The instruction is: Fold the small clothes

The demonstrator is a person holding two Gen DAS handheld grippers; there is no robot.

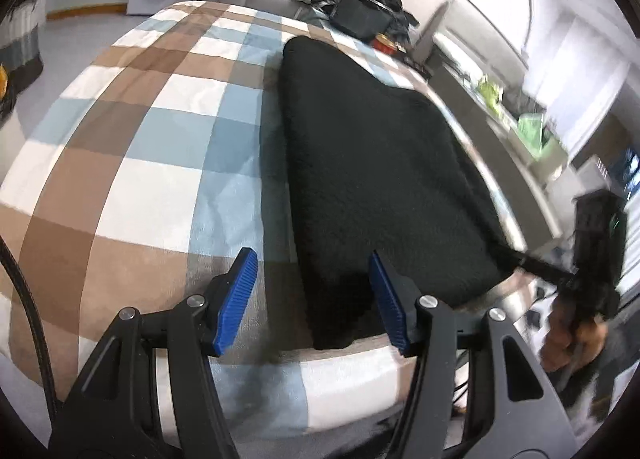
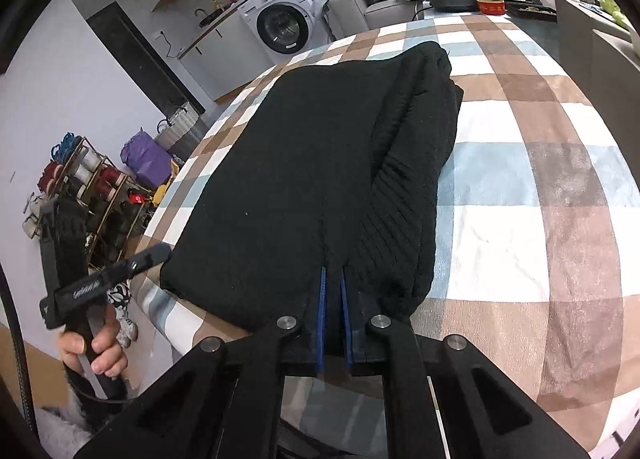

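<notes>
The black knit sweater point(image 2: 304, 179) lies flat on the checked tablecloth point(image 2: 520, 187), toward the left side of the surface, with its near hem at the near edge. One side is already folded inward: a ribbed sleeve or side panel lies along the right-hand edge of the garment.

The right tongs point(image 2: 332, 295) are pressed together, blue pads nearly meeting right at the near hem, and the knit bunches into the slot between them, so this reads as a pinch on the hem. The left tongs point(image 1: 312, 287) hang spread about halfway over the garment's near left corner. One pad is above the bare cloth and the other above the sweater, gripping nothing yet.

Now the risks. Only one corner is held. If the right side lifts before the left tongs close, I'd expect the hem to skew and the folded sleeve to slide back out. That thin pinch could also slip off loose knit under the sweater's own weight.

The left pad over the cloth worries me too: closing from there might catch the tablecloth along with the sweater and drag it. And with the garment so near the edge, a pull toward the person could tip it off the surface.
</notes>
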